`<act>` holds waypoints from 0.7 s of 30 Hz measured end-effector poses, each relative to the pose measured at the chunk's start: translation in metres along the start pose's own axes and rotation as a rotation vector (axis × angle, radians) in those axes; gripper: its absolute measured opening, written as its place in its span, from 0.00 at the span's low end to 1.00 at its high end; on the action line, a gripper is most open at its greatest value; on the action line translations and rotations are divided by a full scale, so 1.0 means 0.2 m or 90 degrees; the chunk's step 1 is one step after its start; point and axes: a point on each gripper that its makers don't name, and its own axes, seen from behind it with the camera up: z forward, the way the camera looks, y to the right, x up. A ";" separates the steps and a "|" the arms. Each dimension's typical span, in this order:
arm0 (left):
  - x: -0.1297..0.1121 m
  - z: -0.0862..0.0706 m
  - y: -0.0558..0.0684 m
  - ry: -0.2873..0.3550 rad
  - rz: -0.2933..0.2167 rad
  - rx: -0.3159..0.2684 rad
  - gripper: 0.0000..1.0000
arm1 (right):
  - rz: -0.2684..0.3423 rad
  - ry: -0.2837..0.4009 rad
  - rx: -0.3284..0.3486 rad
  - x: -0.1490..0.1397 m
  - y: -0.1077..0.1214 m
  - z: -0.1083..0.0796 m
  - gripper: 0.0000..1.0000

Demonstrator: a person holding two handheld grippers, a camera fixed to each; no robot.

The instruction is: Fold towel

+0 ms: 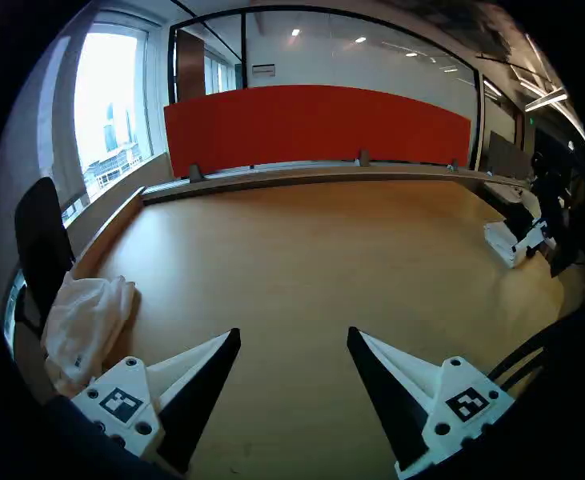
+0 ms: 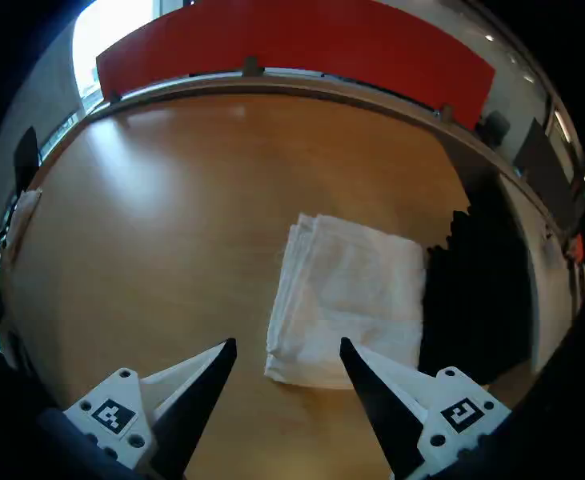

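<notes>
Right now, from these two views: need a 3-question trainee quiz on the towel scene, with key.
1. True or false: the right gripper is shut on the folded towel.
2. In the left gripper view, the crumpled white cloth lies: A) at the left edge of the table; B) in the table's middle; C) on top of the folded towel.
3. Is the left gripper open or shut, and what shows between its fingers?

Key
1. False: its fingers are spread, and the towel lies flat on the table beyond them.
2. A.
3. Open; bare tabletop.
</notes>
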 end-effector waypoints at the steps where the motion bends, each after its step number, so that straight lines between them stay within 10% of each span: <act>1: 0.00 0.00 0.00 0.000 0.000 0.000 0.99 | 0.009 0.002 -0.006 0.00 0.00 0.00 1.00; 21: 0.01 0.01 -0.02 0.004 -0.008 0.004 0.99 | 0.106 0.066 -0.068 0.05 0.02 -0.02 1.00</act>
